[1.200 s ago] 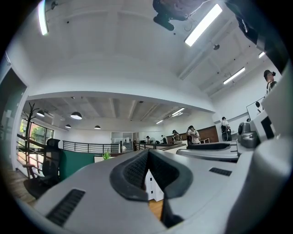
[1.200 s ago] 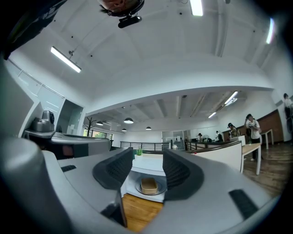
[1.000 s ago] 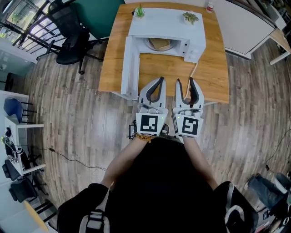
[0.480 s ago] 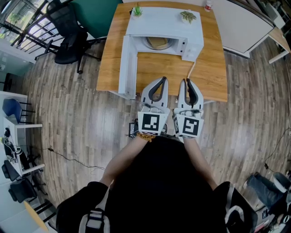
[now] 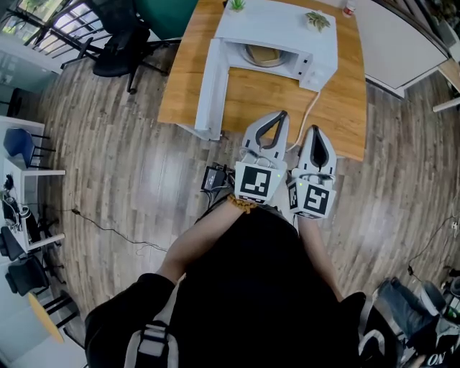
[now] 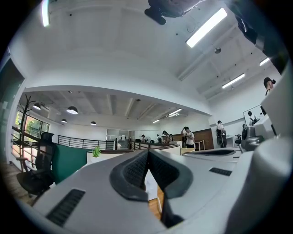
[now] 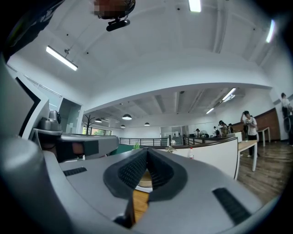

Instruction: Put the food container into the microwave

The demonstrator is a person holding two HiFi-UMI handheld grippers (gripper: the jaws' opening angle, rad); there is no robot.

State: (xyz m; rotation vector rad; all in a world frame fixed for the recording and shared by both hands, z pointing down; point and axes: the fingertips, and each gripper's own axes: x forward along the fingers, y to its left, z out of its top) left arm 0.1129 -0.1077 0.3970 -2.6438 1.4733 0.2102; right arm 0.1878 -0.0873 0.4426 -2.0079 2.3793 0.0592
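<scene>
Inside the microwave (image 5: 277,29), round tan food container (image 5: 264,55) (both hand-held grippers (image 5: 282,115) (image 5: 317,130) pressed together)

A wood-plank floor (image 5: 129,165) surrounds the wooden surface (image 5: 190,86). A black office chair (image 5: 118,54) stands near a teal partition (image 5: 172,11). Long strip lights (image 6: 206,27) cross the white ceiling (image 6: 114,55). Windows (image 6: 32,128) brighten the left side.

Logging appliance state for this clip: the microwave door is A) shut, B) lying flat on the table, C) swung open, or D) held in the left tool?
C: in the head view the microwave door stands out from the microwave, leaving its cavity open to view.
</scene>
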